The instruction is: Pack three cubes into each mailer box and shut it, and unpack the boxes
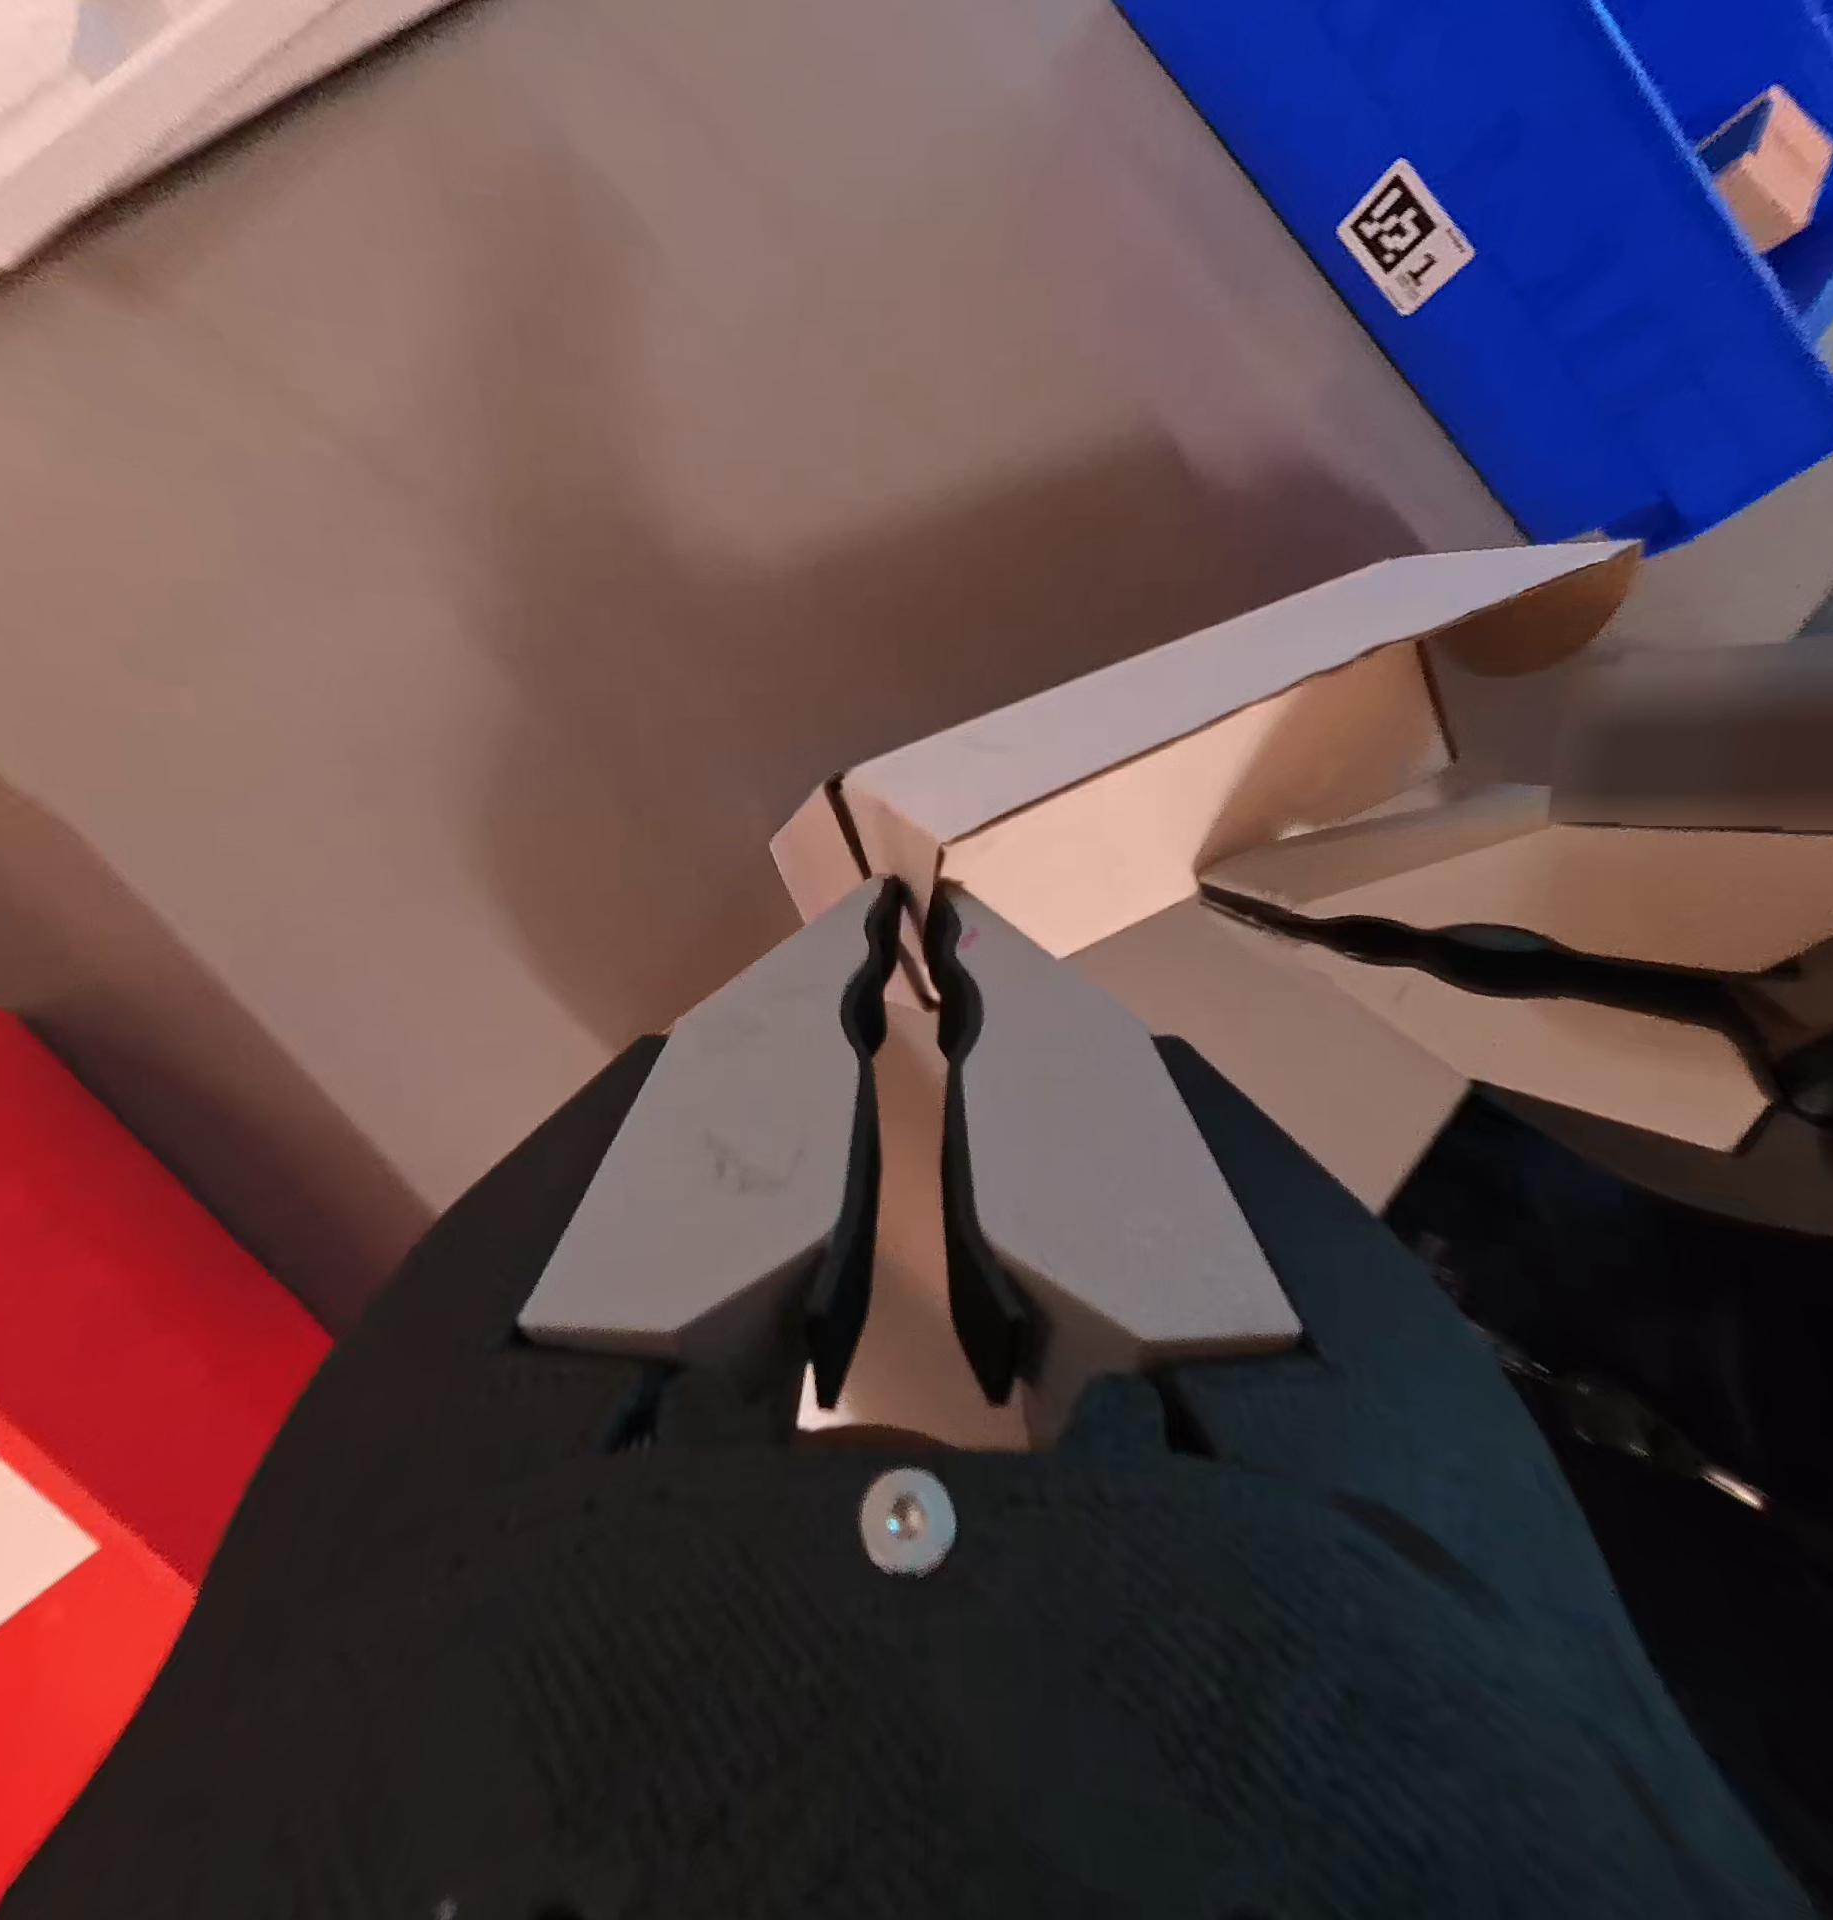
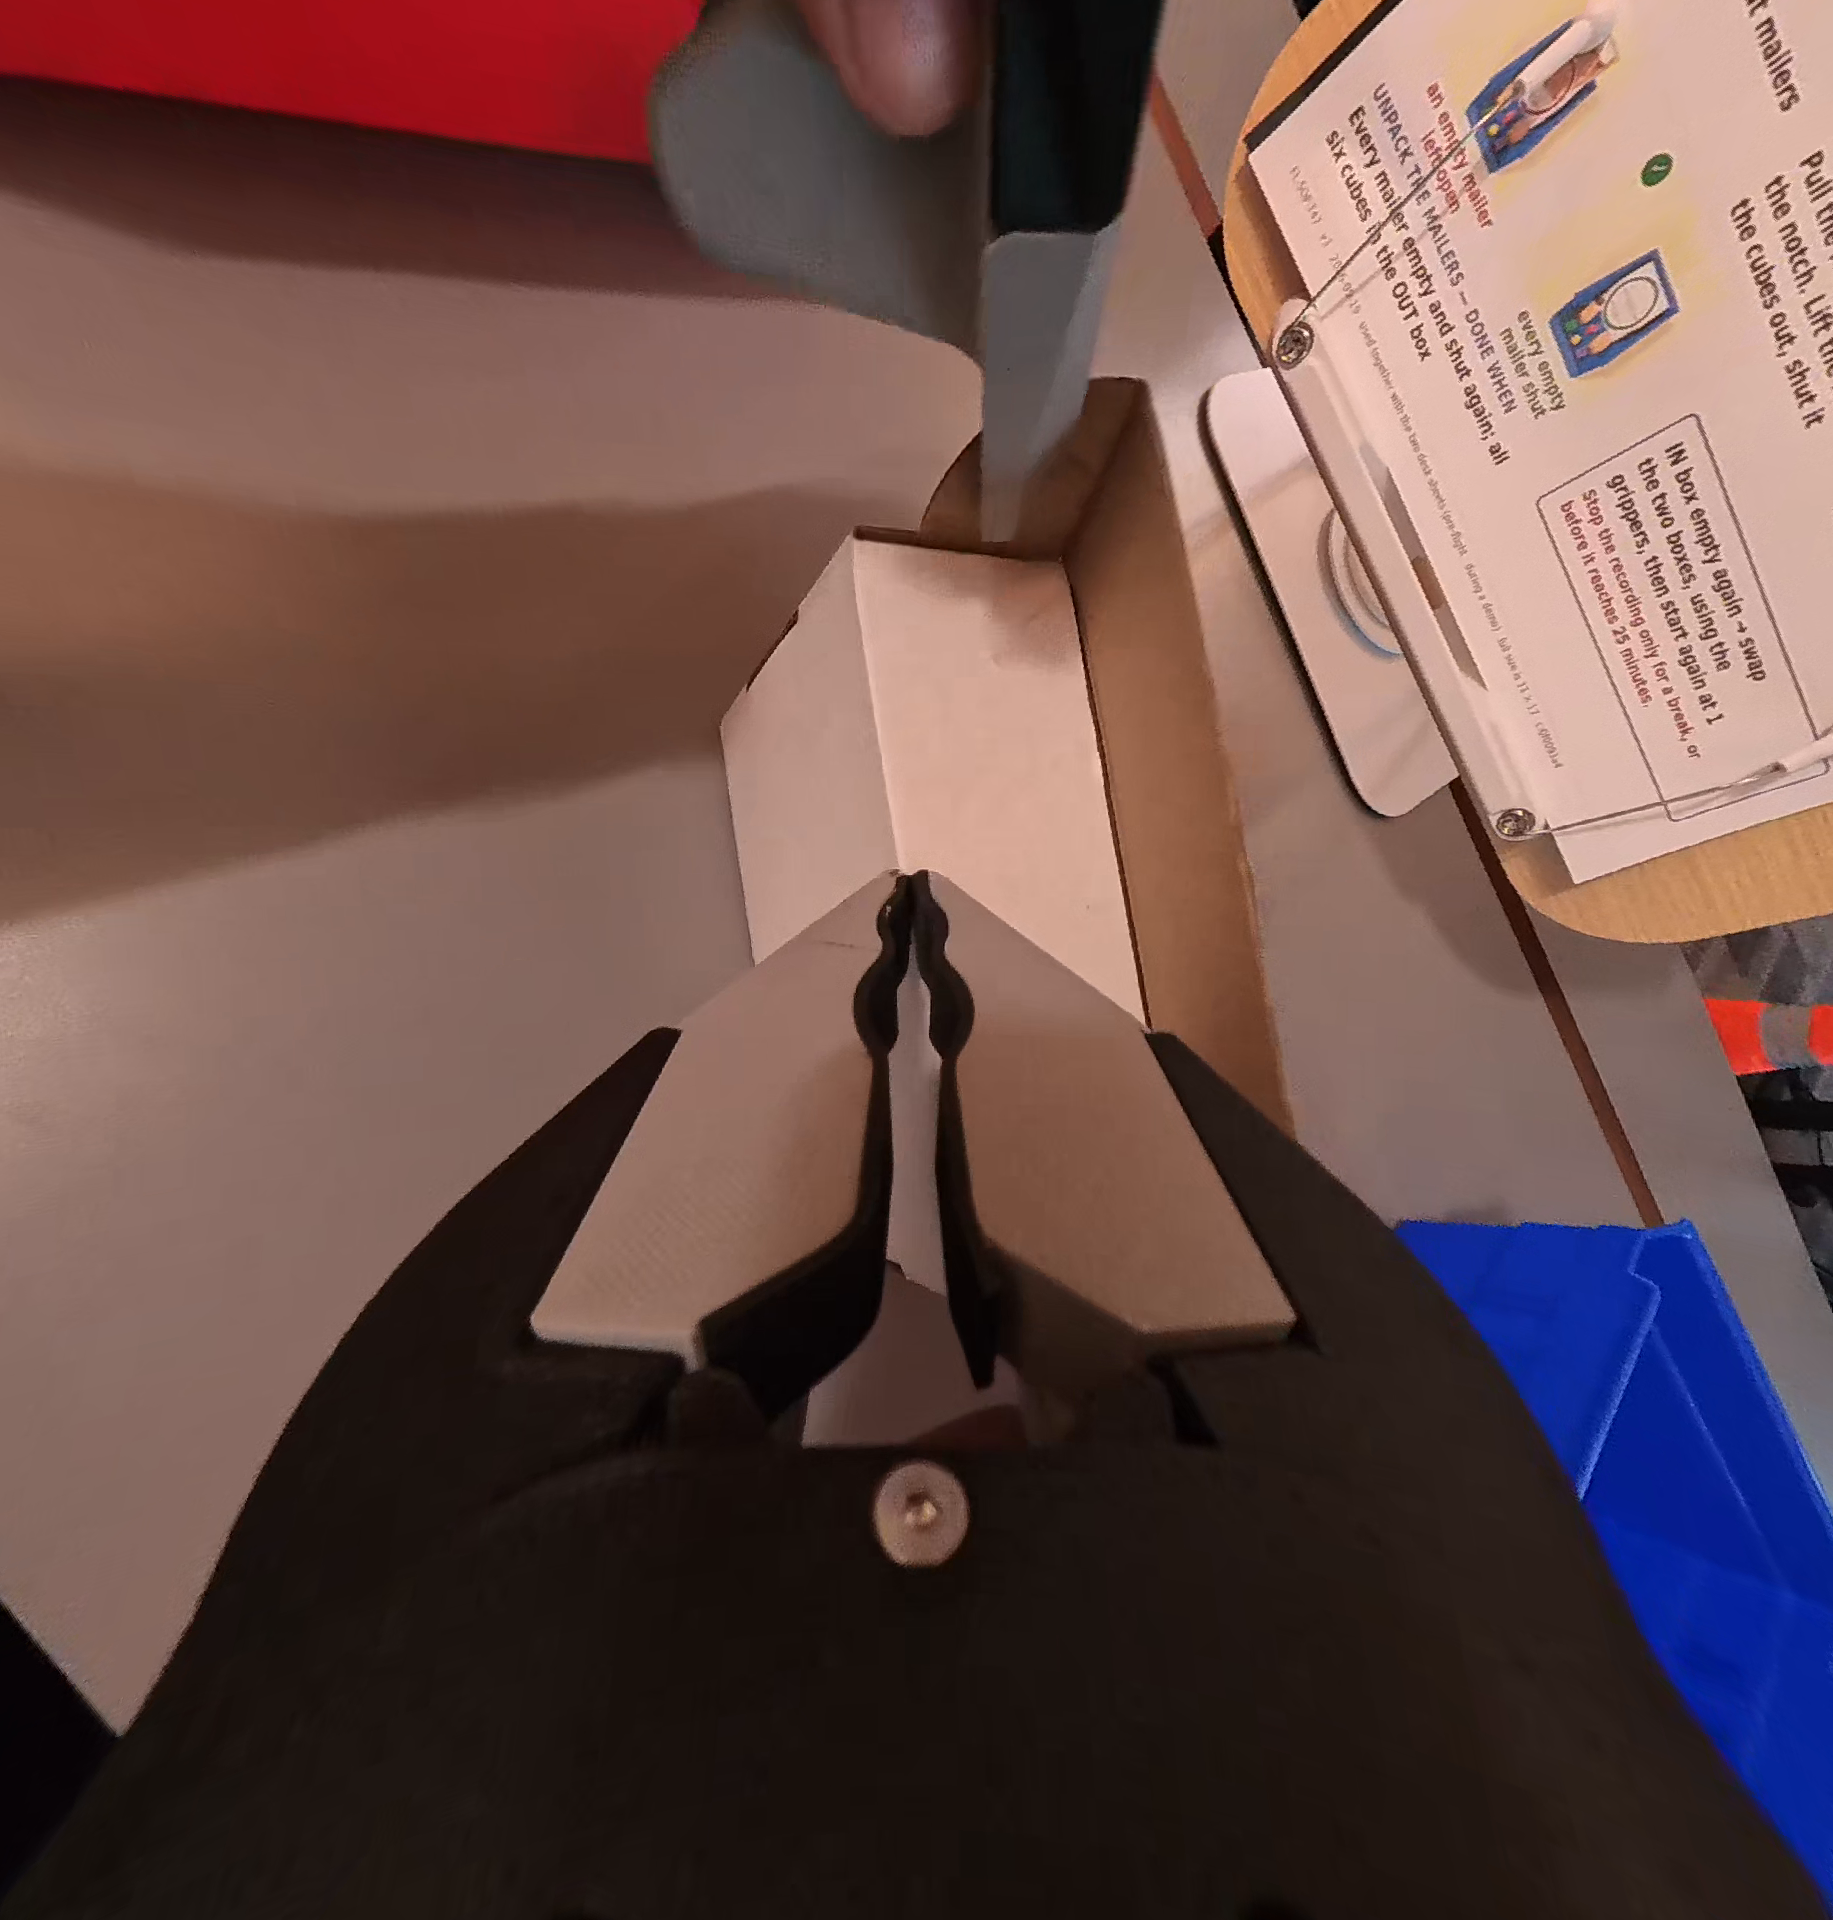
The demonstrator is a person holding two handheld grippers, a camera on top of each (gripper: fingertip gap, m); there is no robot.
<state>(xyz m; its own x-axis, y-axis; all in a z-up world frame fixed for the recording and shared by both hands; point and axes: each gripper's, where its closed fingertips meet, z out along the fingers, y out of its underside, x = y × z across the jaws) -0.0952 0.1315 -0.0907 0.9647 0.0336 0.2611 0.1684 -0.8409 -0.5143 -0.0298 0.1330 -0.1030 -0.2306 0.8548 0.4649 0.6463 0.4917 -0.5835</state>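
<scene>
While the mailer (image 1: 1099, 790) sits on the grey table (image 1: 476, 520) near a blue bin (image 1: 1514, 260), the left gripper (image 1: 912, 904) pinches a cardboard flap at its corner, jaws nearly closed on it. Opposite, the right gripper (image 2: 912, 894) has its jaws pressed together at the white lid (image 2: 974, 707) (whether cardboard lies between them is unclear). A red bin (image 1: 81, 1247) stands nearby.

Grey tabletop (image 1: 496, 436) (soft shadows)
</scene>
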